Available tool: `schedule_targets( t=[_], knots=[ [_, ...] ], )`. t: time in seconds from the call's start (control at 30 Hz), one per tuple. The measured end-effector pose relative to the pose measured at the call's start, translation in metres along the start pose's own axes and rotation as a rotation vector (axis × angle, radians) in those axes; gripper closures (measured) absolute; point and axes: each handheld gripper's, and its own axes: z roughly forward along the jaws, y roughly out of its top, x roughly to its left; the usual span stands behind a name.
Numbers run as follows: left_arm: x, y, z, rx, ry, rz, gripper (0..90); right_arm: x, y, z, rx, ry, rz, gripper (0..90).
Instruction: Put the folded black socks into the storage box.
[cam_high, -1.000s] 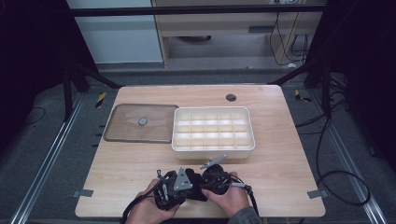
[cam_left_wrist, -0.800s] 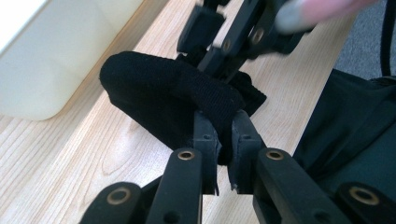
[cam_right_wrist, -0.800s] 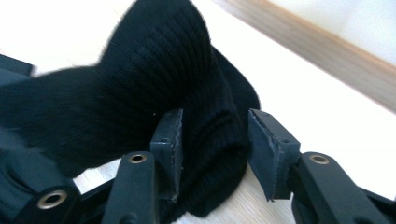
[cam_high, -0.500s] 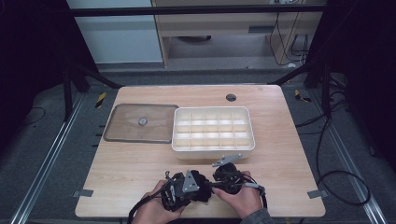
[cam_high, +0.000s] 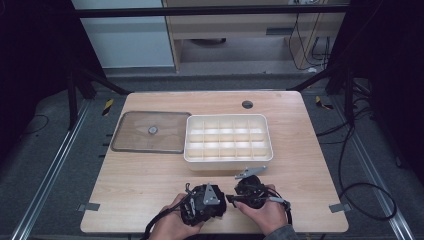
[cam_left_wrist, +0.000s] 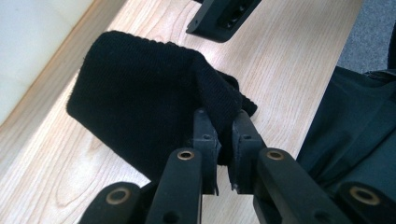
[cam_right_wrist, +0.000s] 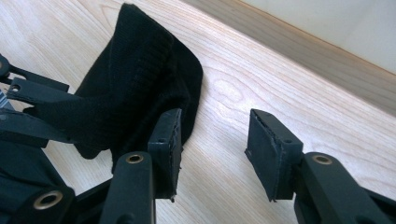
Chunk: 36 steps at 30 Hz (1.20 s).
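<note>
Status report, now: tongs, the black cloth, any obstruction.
Left tongs shut on cloth. Right tongs open, just widened, cloth beside one jaw. Cloth on table near tray; path clear.

Left hand (cam_high: 176, 226): comes in from the bottom edge of the high view and wraps the left gripper (cam_high: 201, 202).
Left gripper jaws: clamped on a black knitted cloth (cam_left_wrist: 140, 107), which bunches between the pads and spreads out ahead of the tips.
Right hand (cam_high: 262, 212): just beside the left one and level with it, holding the right gripper (cam_high: 248, 190).
Right gripper jaws: standing apart, having just been opening, with nothing between the pads; the cloth lies against the outer side of one jaw.
</note>
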Motion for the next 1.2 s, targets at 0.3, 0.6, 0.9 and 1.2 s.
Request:
schedule_targets(
  t=[0.3,0.6,0.9,1.2],
  knots=[
    [0.0,0.003,0.007,0.006,-0.01,-0.004,83.1,-0.007,-0.005,-0.004,-0.002,-0.021,0.017,55.9],
    [-0.002,0.007,0.009,0.021,-0.004,0.002,82.9,-0.011,-0.009,-0.006,-0.009,-0.031,0.023,55.9],
    [-0.005,0.009,0.014,0.027,-0.01,0.007,82.9,-0.014,-0.01,-0.008,-0.009,-0.03,0.032,55.9],
    [-0.006,0.009,0.018,0.031,-0.034,0.002,82.8,-0.013,-0.01,-0.007,-0.008,-0.028,0.028,55.9]
  ],
)
